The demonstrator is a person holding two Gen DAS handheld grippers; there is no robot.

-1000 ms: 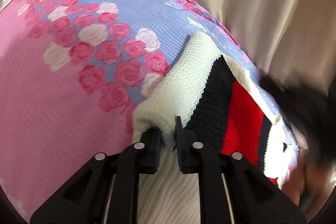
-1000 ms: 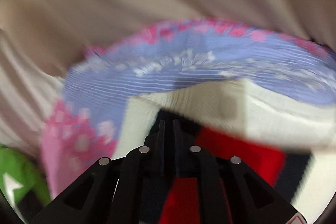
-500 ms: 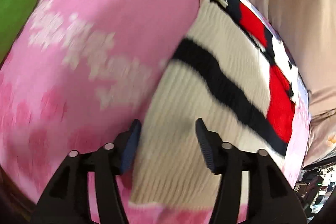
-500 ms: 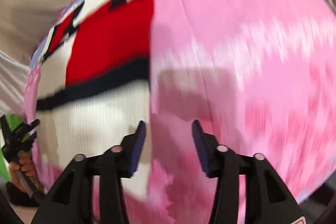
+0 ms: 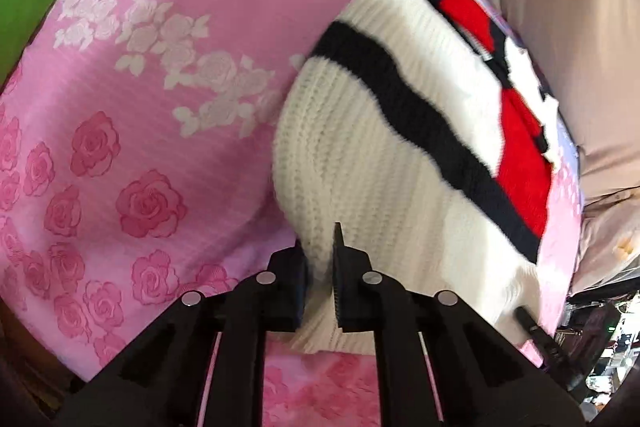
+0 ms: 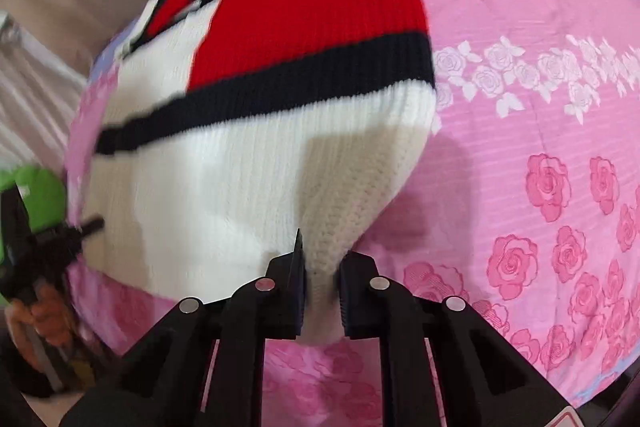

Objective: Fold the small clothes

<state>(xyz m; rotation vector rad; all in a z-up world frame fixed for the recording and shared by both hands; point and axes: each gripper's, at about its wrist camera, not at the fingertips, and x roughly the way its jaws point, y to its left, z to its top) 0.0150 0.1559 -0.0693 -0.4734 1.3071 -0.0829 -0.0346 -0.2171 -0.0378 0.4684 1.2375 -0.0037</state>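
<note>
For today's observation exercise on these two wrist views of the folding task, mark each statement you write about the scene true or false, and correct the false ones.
1. The left gripper pinches a white corner of the knitted sweater. True.
2. The right gripper hangs open, clear of the sweater. False: it is closed on the white hem at the sweater's other near corner.
3. The sweater lies on a pink rose-patterned bedsheet. True.
4. The sweater is plain white. False: it has a dark band and a red block.
5. The sweater's red block lies beyond the dark stripe. True.
</note>
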